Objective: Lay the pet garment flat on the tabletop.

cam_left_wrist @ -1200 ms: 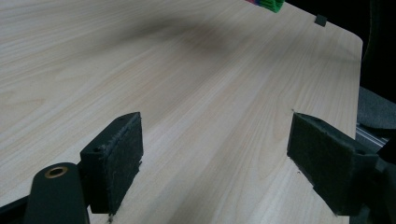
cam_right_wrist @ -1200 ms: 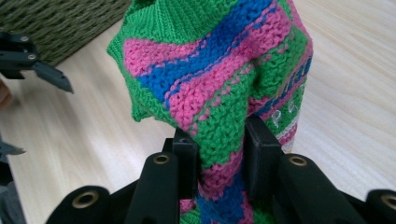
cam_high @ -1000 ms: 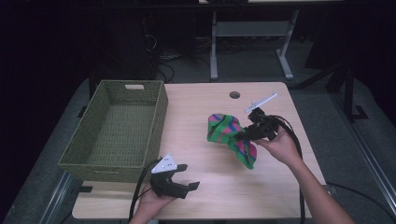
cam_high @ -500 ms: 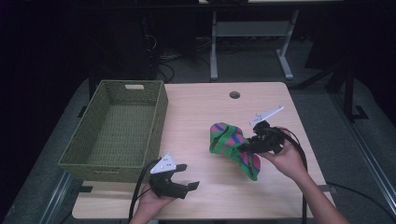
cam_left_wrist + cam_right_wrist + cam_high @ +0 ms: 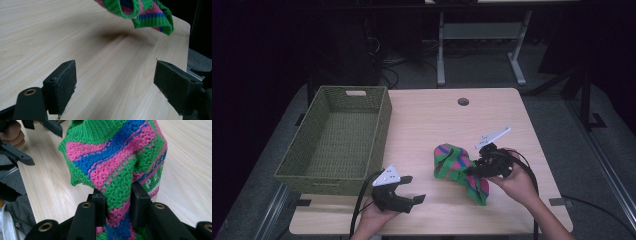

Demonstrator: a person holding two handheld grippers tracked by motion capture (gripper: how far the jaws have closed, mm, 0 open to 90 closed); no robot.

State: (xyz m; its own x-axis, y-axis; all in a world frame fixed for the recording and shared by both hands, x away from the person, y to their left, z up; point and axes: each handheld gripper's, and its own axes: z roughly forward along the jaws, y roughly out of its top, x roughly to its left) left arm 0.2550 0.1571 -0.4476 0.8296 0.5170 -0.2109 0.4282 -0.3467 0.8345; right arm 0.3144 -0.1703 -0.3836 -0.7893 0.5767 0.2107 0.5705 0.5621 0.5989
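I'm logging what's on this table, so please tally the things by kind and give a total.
Woven green basket: 1
Knitted garment, striped green, pink and blue: 1
Hand-held grippers: 2, the left hand-held gripper open over bare table, the right hand-held gripper shut on the knitted garment
Total: 4

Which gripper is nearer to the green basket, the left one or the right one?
Left. The left gripper sits just in front of the green basket, near its front right corner. The right gripper is farther right on the table, clamped on the striped knit garment.
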